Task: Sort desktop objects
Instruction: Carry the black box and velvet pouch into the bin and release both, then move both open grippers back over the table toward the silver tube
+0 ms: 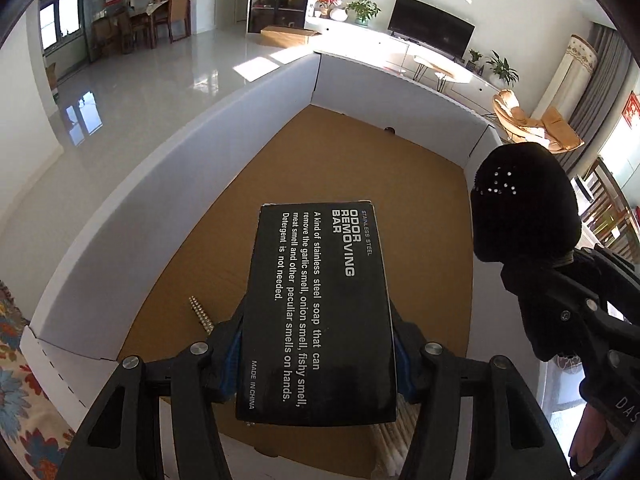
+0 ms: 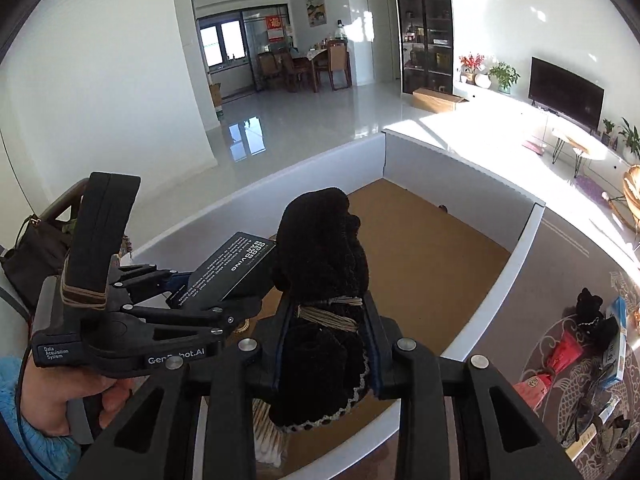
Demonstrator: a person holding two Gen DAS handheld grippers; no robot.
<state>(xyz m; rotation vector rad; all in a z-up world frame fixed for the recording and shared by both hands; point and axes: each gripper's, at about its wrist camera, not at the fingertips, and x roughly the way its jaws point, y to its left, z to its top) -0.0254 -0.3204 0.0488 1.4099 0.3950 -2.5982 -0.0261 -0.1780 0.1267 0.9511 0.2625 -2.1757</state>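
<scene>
My left gripper (image 1: 318,340) is shut on a black box (image 1: 320,312) printed "ODOR REMOVING BAR", its pads pressing the two long sides. The box hangs over the brown floor of a large white carton (image 1: 168,200). My right gripper (image 2: 330,320) is shut on a black fuzzy bundle (image 2: 320,248) with a lace trim and a cord band, also above the carton (image 2: 516,256). In the left wrist view the bundle (image 1: 524,208), dotted with small rhinestones, and the right gripper (image 1: 532,280) stand at the right. In the right wrist view the left gripper (image 2: 212,292) and the box (image 2: 232,268) stand at the left.
A rhinestone strip (image 1: 200,314) and a pack of cotton swabs (image 1: 394,440) lie on the carton's floor. On the patterned cloth to the right lie a black item (image 2: 592,316), red packets (image 2: 564,354) and a blue box (image 2: 618,344). A hand in a blue sleeve (image 2: 52,400) holds the left gripper.
</scene>
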